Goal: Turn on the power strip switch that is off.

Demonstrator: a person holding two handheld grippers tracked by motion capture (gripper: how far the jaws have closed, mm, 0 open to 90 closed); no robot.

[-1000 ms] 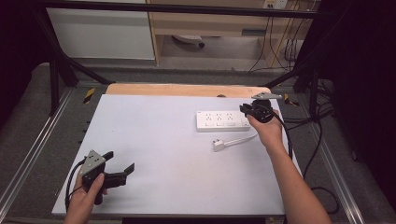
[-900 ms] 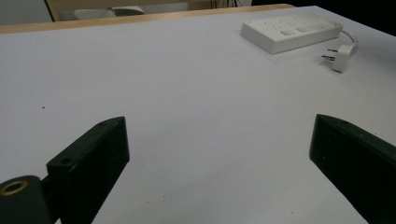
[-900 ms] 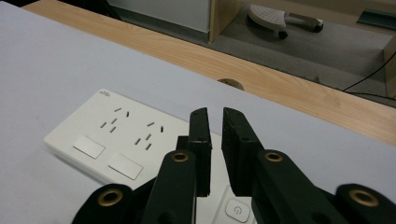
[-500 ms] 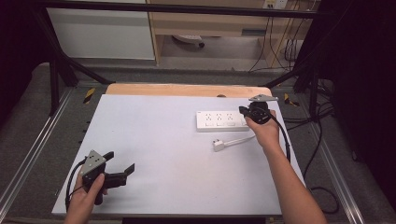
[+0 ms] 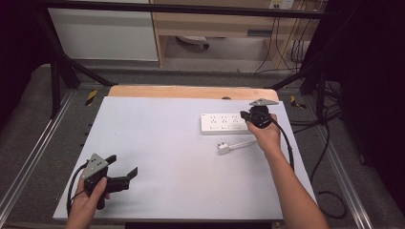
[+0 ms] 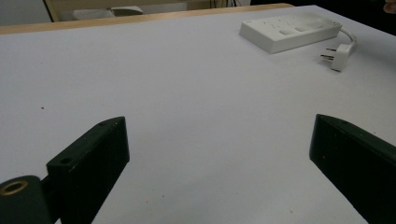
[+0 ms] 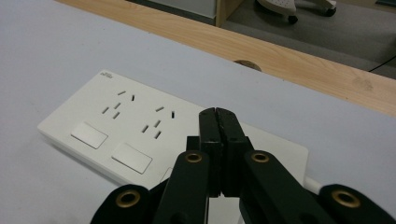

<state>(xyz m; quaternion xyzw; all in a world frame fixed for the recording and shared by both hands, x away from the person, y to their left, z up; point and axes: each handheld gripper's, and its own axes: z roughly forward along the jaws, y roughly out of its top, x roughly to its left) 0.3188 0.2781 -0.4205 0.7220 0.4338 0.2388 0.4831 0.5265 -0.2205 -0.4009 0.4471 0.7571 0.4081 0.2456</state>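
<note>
A white-topped counter (image 5: pixel 167 143) with a wooden far edge stands in a dim workshop with cables on the floor. The power strip (image 5: pixel 224 123) lies flat near the far right, its plug (image 5: pixel 223 148) on the surface just in front, the cord looping back to it. The strip looks a rigid, light plastic block, likely to slide if pushed; best clamped across its long sides. The plug is small and hard; grip its body, not the pins. The right hand-held gripper (image 7: pixel 219 122) hovers over the strip's right end, jaws pressed together on nothing. The left hand-held gripper (image 6: pixel 219 154) sits near the front left, jaws wide apart. The right gripper view shows socket slots and switches; the left gripper view shows the plug's pins.
</note>
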